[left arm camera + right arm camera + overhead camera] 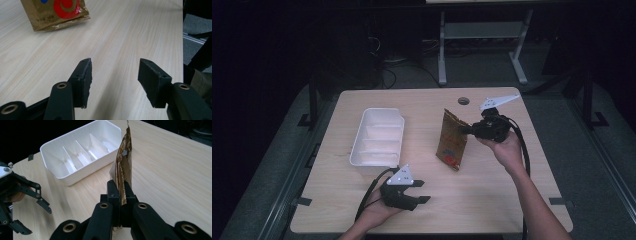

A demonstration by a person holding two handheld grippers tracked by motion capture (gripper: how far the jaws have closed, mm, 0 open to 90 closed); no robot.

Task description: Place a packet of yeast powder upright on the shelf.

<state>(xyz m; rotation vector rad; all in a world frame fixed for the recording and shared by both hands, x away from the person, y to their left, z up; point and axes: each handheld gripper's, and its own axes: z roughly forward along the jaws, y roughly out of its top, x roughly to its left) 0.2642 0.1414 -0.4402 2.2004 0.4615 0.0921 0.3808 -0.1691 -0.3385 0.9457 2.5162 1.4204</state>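
Observation:
A gold-brown snack pouch (451,141) with a red swirl stands upright near the table's middle, its lower end on or just above the wood. My right gripper (465,130) is shut on the pouch's sealed side edge, which runs up from between the jaws in the right gripper view, where the pouch (125,157) rises above my right gripper (121,189). My left gripper (425,191) rests low near the front edge, open and holding nothing. In the left gripper view its jaws stand wide apart over bare wood, left gripper (113,75), with the pouch (56,15) beyond.
A white tray (362,131) with several dividers lies left of the pouch, also the tray (52,145) in the right gripper view. A round cable hole (463,100) sits near the table's far edge. A white desk frame (482,35) stands beyond the table.

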